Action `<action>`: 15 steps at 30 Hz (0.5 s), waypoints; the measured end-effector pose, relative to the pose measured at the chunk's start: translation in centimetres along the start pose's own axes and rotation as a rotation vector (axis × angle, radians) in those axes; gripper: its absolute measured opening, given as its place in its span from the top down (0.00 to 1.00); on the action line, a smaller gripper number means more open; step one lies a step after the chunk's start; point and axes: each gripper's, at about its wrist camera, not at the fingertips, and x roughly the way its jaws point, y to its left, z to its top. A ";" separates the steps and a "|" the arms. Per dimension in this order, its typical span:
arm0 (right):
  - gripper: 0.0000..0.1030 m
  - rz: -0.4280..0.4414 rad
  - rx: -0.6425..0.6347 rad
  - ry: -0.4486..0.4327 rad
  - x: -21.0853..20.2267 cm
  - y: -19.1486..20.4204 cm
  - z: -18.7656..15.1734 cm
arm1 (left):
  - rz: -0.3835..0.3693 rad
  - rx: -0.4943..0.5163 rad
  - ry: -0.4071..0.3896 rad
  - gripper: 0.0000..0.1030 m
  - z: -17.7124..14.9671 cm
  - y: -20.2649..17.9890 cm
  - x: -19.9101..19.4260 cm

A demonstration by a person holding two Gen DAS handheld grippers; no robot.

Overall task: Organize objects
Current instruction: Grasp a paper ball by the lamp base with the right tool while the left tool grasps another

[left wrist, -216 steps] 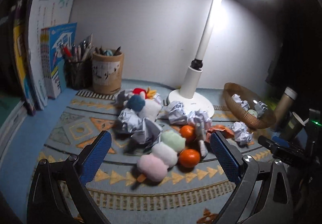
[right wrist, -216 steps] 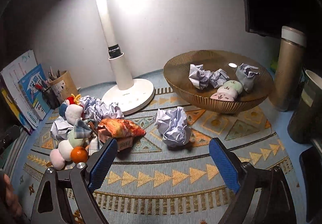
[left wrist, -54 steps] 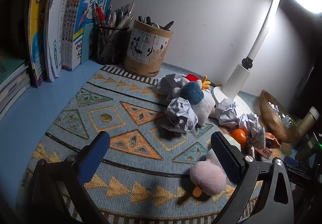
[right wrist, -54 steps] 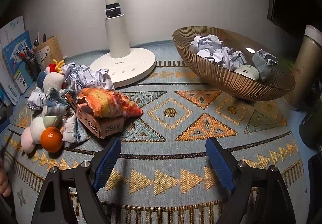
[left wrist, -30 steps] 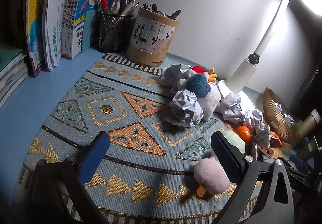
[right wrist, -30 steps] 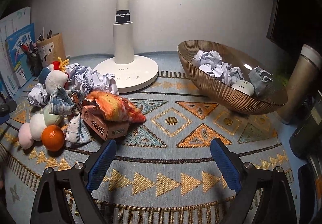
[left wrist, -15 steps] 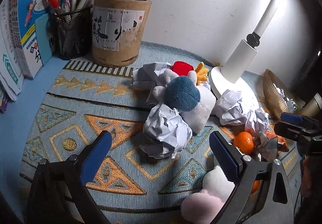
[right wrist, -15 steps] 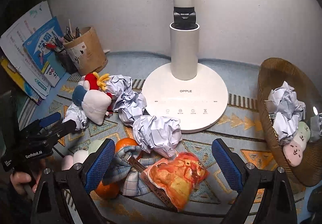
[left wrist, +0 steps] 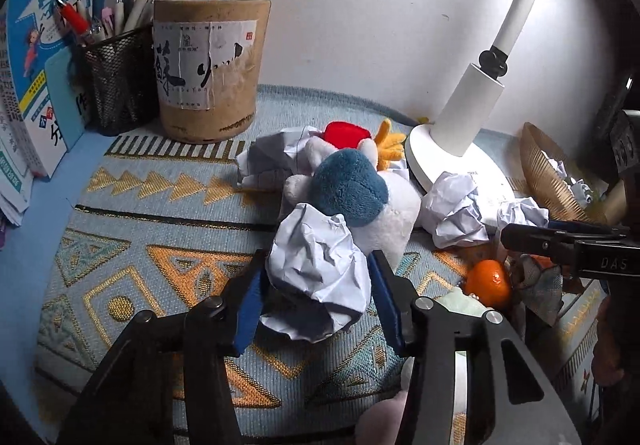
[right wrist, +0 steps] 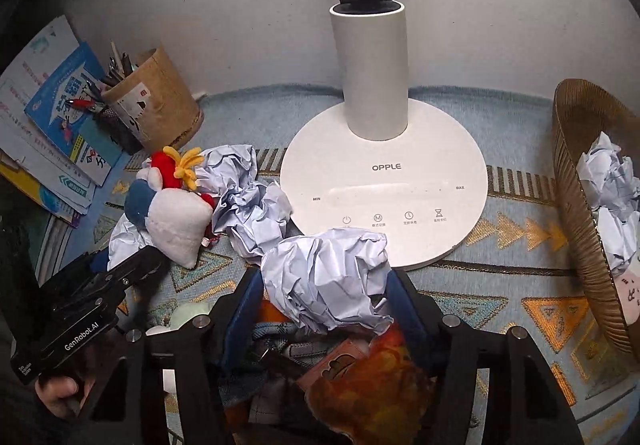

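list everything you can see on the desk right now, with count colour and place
crumpled paper balls: at least five loose, white, mid-mat; more in the basket
plush toy: one, white, blue and red, behind the near paper ball
orange: one showing, right of the plush toy
desk lamp: one, white, back of mat
woven basket: one, brown, right edge
pen holder: one, tan cardboard, back left
mesh pen cup: one, black, left of it
books: several, blue and white, far left
snack bag: one, orange, near the right tongs
left tongs: closing around a paper ball
right tongs: closing around another

Pen holder (left wrist: 208, 69) behind plush toy (left wrist: 352, 193), lamp base (right wrist: 384, 185) right, basket (right wrist: 588, 213) farther right
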 end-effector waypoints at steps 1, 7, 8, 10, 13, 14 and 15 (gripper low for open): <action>0.39 0.019 0.010 -0.027 -0.7 -0.2 0.0 | -0.005 -0.001 -0.010 0.55 0.1 -0.1 -0.5; 0.39 -0.018 0.008 -0.241 -8.5 -1.9 -1.2 | -0.047 -0.011 -0.117 0.55 0.4 -1.4 -5.9; 0.39 -0.036 0.007 -0.258 -9.7 -2.5 -1.9 | -0.061 -0.009 -0.136 0.55 0.5 -1.8 -6.9; 0.39 -0.066 0.002 -0.274 -11.4 -3.7 -4.1 | -0.098 -0.004 -0.167 0.55 0.2 -3.1 -8.5; 0.37 -0.143 0.016 -0.234 -11.6 -5.9 -8.0 | -0.174 0.012 -0.176 0.55 -1.0 -6.2 -9.2; 0.37 -0.156 0.024 -0.215 -11.2 -6.7 -9.3 | -0.204 0.031 -0.166 0.55 -1.7 -7.5 -9.0; 0.37 -0.154 0.039 -0.199 -10.8 -7.7 -10.3 | -0.225 0.054 -0.153 0.55 -2.5 -8.7 -8.8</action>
